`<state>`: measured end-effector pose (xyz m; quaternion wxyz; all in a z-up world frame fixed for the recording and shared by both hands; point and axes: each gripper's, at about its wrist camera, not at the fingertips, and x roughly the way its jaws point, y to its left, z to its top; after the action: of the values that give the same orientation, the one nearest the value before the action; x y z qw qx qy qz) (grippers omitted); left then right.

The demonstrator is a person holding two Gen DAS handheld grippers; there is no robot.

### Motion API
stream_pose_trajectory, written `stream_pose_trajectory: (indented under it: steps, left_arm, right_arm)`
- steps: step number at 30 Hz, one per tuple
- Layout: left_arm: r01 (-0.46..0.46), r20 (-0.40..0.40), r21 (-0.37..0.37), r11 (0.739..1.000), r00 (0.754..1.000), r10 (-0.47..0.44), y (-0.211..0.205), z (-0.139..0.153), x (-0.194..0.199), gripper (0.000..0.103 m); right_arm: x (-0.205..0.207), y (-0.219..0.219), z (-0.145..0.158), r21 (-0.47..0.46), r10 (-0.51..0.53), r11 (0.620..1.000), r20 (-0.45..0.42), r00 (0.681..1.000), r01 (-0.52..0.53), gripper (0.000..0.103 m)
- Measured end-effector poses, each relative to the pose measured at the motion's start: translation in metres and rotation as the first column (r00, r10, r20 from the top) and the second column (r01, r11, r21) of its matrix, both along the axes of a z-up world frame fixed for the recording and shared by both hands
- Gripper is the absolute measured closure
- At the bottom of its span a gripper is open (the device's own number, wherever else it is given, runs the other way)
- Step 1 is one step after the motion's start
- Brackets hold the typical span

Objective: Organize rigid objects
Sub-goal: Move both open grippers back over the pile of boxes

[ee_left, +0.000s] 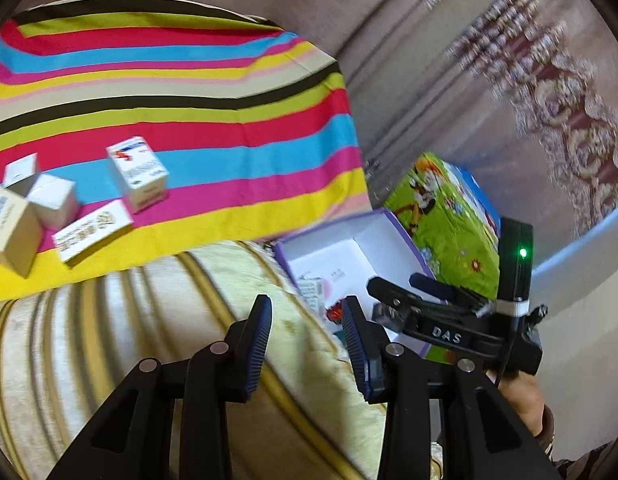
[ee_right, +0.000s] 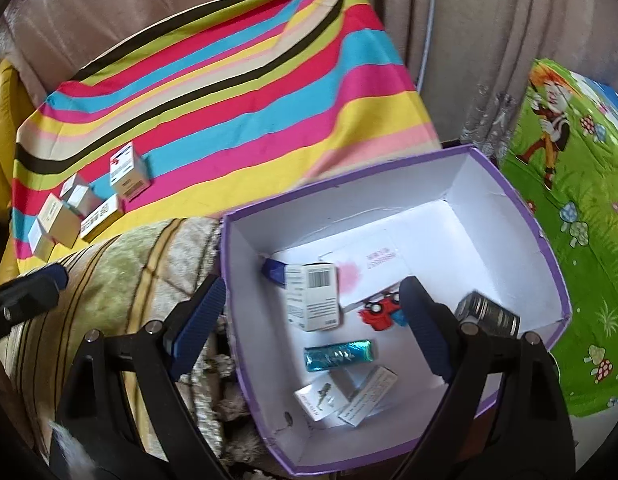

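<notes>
- Left wrist view: left hand-held gripper (ee_left: 307, 344) narrow, nothing between its pads. Small cartons (ee_left: 138, 172) lie unsorted on the striped cloth (ee_left: 213, 92), well apart from the purple box (ee_left: 341, 248).
- Right wrist view: right hand-held gripper (ee_right: 313, 328) wide, empty, over the purple box (ee_right: 549, 280); several items (ee_right: 315, 296) inside. Judged partly done.

Small cartons (ee_right: 125, 174) lie on the cloth (ee_right: 237, 92), left of the box (ee_right: 549, 280).

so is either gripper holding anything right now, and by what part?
Nothing is held. The left gripper has narrow jaws with only an empty gap; the right gripper hangs wide open above the purple box.
</notes>
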<state>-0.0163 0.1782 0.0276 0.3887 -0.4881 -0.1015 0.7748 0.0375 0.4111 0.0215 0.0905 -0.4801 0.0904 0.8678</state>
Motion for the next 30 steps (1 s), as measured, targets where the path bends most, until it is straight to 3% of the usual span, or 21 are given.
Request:
stream_pose_trajectory:
  steps: [7,16,23,30]
  left_arm:
    - [-0.125,0.027,0.021,0.992,0.992,0.124,-0.051,-0.005,-0.012,0.065]
    - [-0.265,0.055,0.034,0.964,0.963,0.263,-0.112,-0.016,-0.020,0.065]
    - [-0.319,0.058,0.035,0.947,0.947,0.316,-0.140,-0.020,-0.023,0.058]
    - [-0.342,0.065,0.031,0.939,0.938,0.340,-0.156,-0.024,-0.025,0.057]
  right_arm:
    - [-0.008,-0.021,0.000,0.005,0.051,0.999,0.010,0.999,-0.051,0.013]
    - [-0.025,-0.064,0.007,0.007,0.147,0.989,0.008,0.989,-0.147,0.013]
    - [-0.045,-0.112,0.006,0.007,0.268,0.963,0.029,0.963,-0.269,0.013]
    - [-0.067,-0.152,0.002,0.005,0.362,0.932,0.060,0.930,-0.363,0.013]
